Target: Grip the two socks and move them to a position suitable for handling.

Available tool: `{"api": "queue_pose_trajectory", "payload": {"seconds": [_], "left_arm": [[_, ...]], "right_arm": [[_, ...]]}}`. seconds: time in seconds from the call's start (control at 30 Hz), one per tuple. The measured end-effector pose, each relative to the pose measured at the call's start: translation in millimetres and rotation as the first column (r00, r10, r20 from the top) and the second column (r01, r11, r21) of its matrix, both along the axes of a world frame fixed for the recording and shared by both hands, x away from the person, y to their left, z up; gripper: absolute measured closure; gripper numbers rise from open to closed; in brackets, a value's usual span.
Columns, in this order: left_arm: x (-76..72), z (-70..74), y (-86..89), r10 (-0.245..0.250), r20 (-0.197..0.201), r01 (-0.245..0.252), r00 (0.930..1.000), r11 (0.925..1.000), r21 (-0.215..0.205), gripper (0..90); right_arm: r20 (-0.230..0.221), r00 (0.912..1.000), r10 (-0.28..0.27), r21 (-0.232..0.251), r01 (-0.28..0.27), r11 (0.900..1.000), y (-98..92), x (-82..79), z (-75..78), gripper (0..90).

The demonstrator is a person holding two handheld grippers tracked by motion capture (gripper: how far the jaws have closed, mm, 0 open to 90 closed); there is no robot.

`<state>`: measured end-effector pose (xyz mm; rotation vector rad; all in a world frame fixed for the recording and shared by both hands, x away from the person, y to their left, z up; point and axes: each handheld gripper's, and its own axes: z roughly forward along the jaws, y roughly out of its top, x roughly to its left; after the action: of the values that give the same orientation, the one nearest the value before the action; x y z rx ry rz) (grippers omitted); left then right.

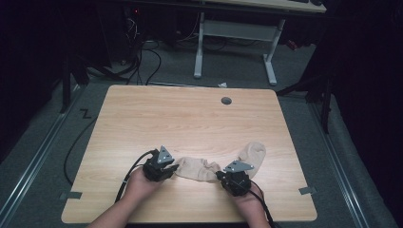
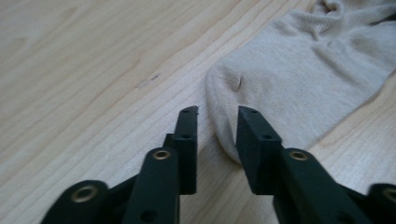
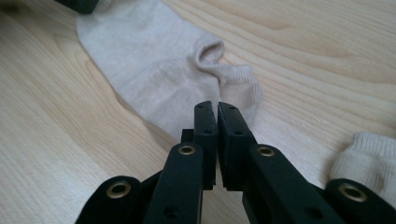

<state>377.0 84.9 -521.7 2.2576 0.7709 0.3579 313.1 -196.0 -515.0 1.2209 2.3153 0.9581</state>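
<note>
Jaws at sideways-lying sock (image 1: 196, 169)

left gripper (image 1: 172, 167) at toe end of beige sock (image 1: 197, 169) | right gripper (image 1: 221, 175) at its other end, seemingly pinching | second sock (image 1: 252, 153) just beyond | wooden table (image 1: 190, 114)

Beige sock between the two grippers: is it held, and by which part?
The right gripper seems to pinch the beige fabric sock at its cuff edge; the left gripper stands open around the toe, not gripping.
</note>
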Motion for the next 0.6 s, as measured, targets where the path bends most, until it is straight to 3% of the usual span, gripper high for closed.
{"api": "queue_pose_trajectory", "payload": {"seconds": [0.23, 0.6], "left_arm": [[-0.8, 1.2, -0.2, -0.006, -0.007, 0.006, 1.0000, 1.0000, 0.006, 84.9], [-13.3, 0.6, 14.9, -0.019, -0.030, 0.019, 0.9994, 0.9995, 0.025, 86.4]], "right_arm": [[-0.010, 0.9999, -0.013, -0.013, 0.013, 1.000, -0.5, 2.9, -4.7, 87.0], [-0.021, 0.9992, 0.034, -0.026, -0.035, 0.999, 6.5, 4.6, -6.8, 87.0]]}}
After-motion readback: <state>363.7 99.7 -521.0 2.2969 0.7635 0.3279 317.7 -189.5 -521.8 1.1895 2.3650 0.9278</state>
